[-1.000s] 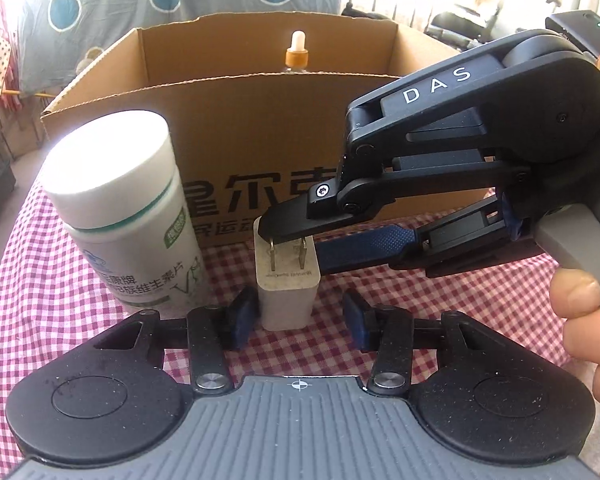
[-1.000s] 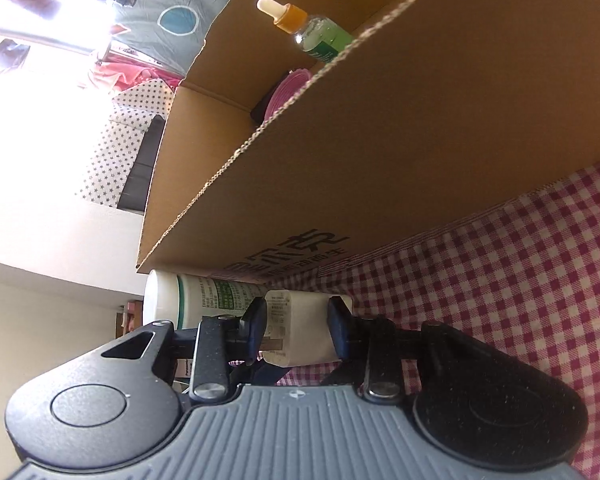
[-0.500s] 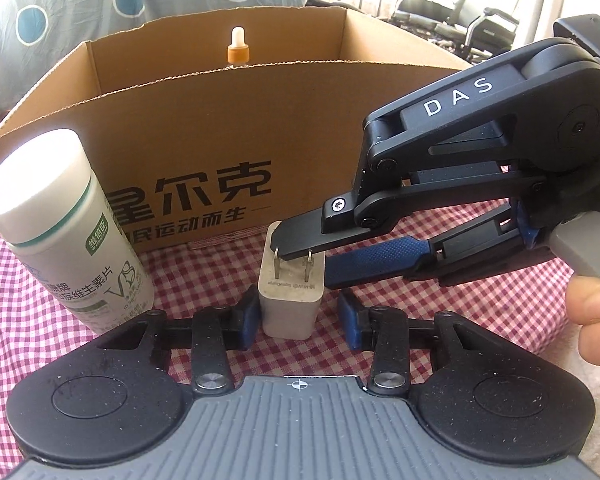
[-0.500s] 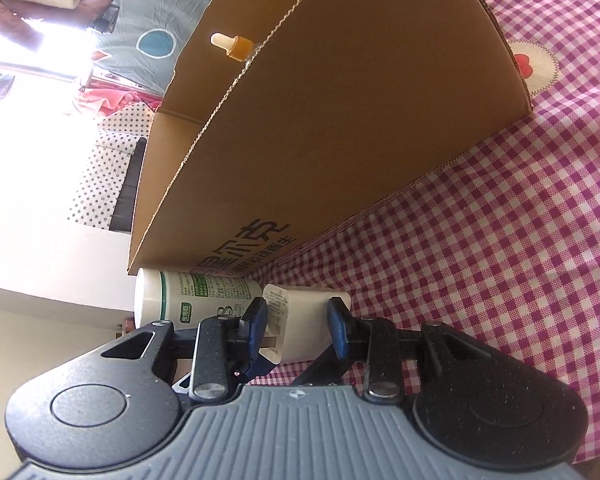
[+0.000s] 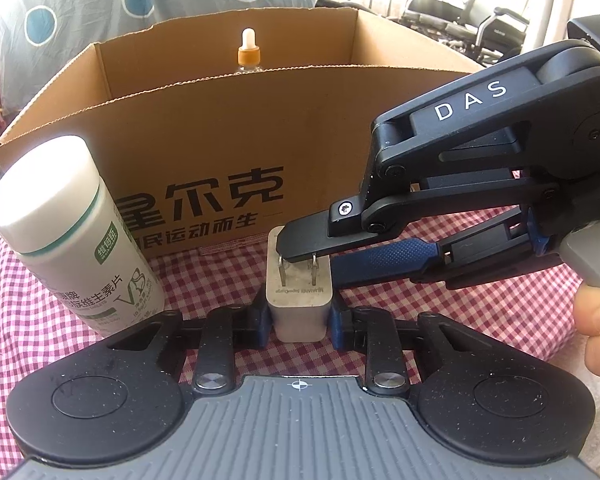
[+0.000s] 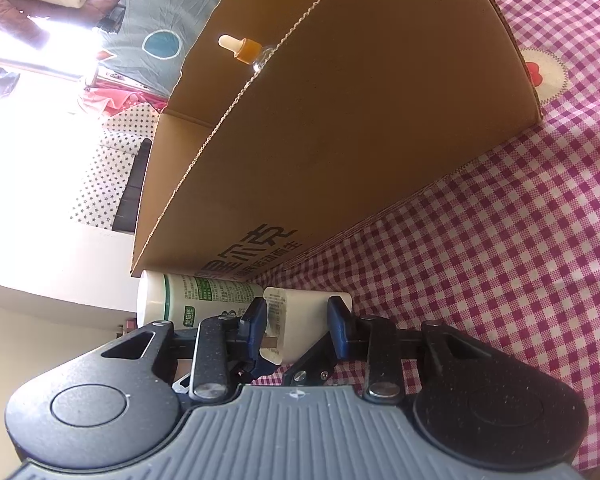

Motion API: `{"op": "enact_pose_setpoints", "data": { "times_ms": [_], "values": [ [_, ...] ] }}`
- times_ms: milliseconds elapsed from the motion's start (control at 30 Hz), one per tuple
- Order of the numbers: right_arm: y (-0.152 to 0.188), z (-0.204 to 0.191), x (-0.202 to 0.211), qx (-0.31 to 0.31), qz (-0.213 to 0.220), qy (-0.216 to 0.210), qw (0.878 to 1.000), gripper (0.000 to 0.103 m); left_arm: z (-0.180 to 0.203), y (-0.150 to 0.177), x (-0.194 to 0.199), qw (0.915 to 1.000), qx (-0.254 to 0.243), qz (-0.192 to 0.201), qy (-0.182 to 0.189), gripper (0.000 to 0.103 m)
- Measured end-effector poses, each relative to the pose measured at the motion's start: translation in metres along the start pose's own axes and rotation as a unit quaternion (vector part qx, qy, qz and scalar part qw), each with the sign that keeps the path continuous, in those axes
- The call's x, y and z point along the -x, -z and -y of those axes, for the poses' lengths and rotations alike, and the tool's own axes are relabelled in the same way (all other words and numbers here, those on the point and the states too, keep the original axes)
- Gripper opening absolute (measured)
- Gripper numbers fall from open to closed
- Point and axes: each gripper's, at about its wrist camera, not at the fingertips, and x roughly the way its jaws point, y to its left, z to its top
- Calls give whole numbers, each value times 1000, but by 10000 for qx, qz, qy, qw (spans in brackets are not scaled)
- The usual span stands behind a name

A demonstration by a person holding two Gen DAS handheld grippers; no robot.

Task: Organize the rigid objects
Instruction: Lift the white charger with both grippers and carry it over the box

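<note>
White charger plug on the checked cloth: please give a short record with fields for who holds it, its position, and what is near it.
item: white charger plug, prongs up
held by: left gripper, fingers pressed on both sides; right gripper also shut on it
surface: red checked cloth
left of it: white supplement bottle, upright
behind it: cardboard box with a dropper bottle inside
</note>
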Motion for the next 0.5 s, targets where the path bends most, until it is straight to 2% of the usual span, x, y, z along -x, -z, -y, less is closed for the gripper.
{"op": "enact_pose_setpoints", "data": {
  "times_ms": [267, 500],
  "values": [
    [9, -29, 20, 271, 208, -283, 9990, 36, 8, -9, 42, 9991, -115, 343, -204, 26],
    [-15, -83, 62, 891, 672, -532, 9923, 36, 16, -58, 85, 9955, -260, 866, -282, 26]
  ]
}}
